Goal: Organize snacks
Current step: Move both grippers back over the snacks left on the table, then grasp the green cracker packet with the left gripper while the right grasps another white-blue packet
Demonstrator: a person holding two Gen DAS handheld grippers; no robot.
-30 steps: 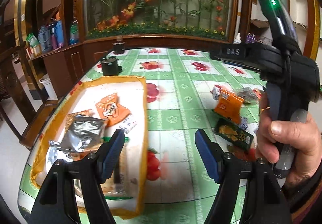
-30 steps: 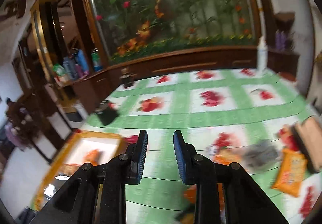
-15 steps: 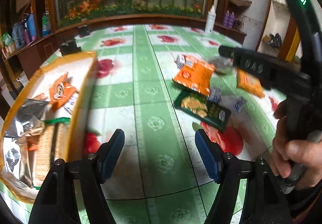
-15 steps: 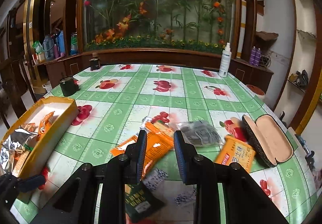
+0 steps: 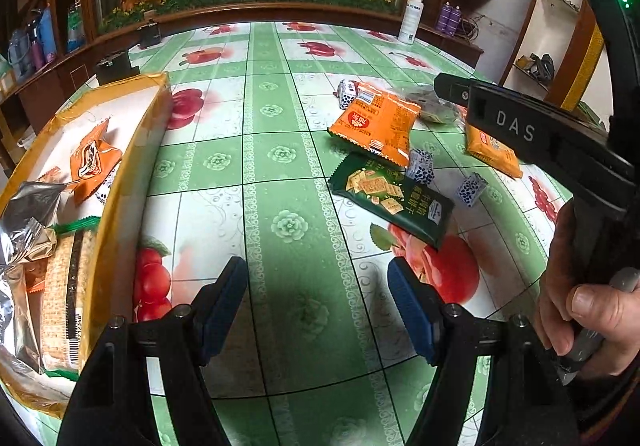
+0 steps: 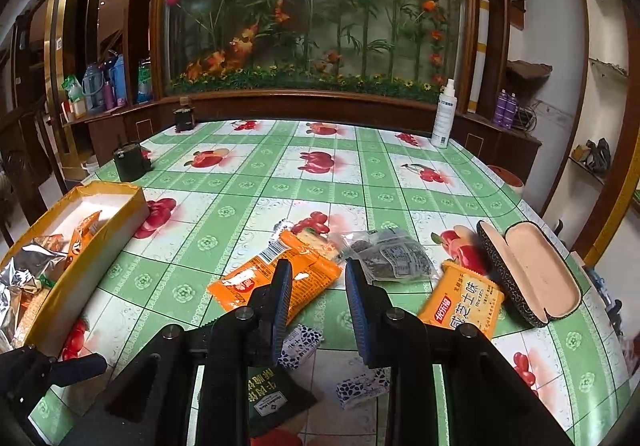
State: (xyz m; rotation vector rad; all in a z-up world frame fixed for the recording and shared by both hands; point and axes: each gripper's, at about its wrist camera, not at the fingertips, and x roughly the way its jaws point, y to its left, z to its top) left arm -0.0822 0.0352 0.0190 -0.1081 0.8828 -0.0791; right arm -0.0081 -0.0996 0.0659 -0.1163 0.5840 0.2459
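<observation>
Left hand-held gripper hovers over the green tabletop, jaws apart and empty, while the right hand-held gripper, jaws narrowly apart, overhangs an orange snack packet.

Big glass panel with fake flowers and bamboo behind table, bright light glare at top. Dark wood frame and low cabinet below it. Bottles on left shelf. White wall right, open shelves.

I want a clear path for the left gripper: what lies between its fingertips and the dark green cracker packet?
Only bare green floral tablecloth between the left gripper and the dark green cracker packet, as the left wrist view shows.
</observation>
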